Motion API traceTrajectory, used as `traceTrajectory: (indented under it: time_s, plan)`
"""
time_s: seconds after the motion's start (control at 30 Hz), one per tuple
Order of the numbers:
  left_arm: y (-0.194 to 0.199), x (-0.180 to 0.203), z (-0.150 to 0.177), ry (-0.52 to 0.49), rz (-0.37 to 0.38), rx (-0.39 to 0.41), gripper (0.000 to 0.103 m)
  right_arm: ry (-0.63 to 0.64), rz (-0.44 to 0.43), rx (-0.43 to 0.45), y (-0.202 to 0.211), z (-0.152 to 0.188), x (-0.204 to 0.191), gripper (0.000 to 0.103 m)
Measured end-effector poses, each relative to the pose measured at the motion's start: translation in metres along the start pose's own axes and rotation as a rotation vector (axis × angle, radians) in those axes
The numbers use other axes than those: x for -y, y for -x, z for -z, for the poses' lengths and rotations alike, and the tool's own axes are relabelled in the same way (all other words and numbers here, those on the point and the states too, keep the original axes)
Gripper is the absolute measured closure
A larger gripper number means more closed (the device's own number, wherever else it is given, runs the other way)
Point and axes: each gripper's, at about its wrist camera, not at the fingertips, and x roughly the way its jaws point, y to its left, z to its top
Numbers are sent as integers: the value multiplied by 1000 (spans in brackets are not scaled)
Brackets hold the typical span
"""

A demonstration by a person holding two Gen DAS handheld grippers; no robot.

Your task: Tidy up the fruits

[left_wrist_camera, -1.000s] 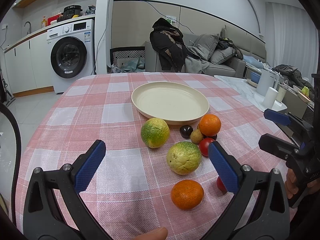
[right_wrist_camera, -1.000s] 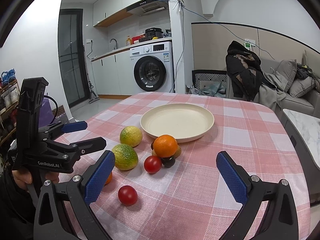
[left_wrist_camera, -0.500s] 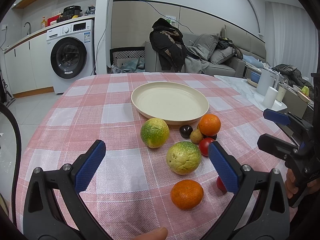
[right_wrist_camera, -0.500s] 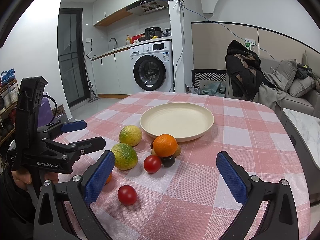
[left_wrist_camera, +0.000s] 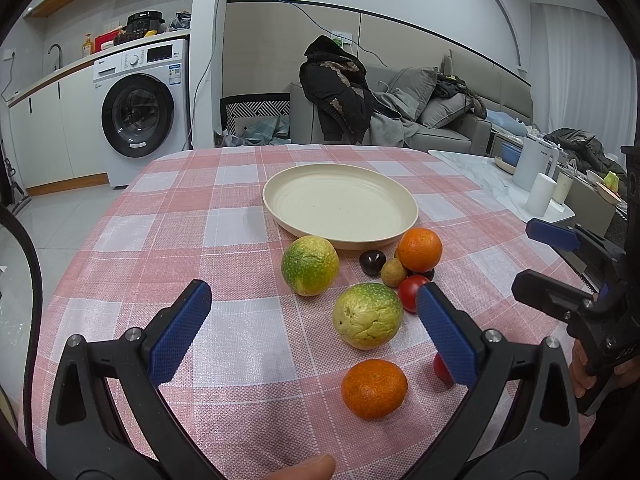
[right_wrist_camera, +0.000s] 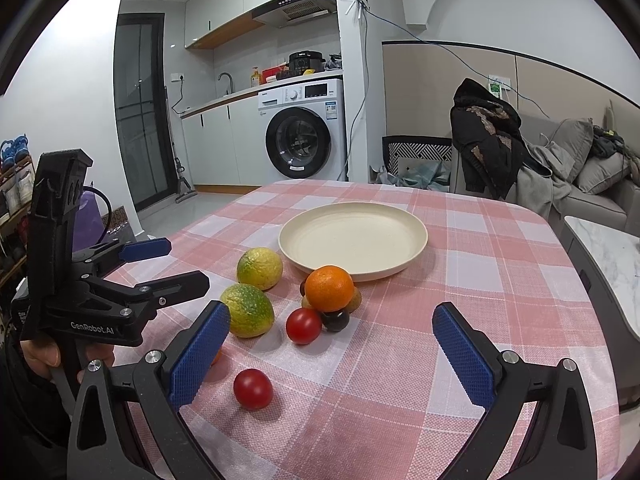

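Both your left gripper and right gripper hover with jaws wide, holding nothing. The fruits — oranges, green-yellow citrus, cherry tomatoes — lie on the checkered surface just beside the bare cream plate.

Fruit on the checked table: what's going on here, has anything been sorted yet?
Nothing is sorted yet. A person holds a two-finger gripper in each hand; the left gripper and right gripper are both open and empty above the tablecloth. The cream plate holds nothing. In front of it lie two green-yellow citrus, two oranges, two tomatoes and a few small dark and brownish fruits.
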Motion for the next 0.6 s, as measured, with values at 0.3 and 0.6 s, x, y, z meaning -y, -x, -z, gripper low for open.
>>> traceTrajectory:
  time_s: [0.3, 0.6]
  plan:
    - [-4, 1, 2, 3, -4, -5, 1, 9, 11, -38, -6, 1, -1, 0]
    - [-14, -5, 7, 17, -6, -18, 1, 18, 29, -88, -12, -1, -3, 0]
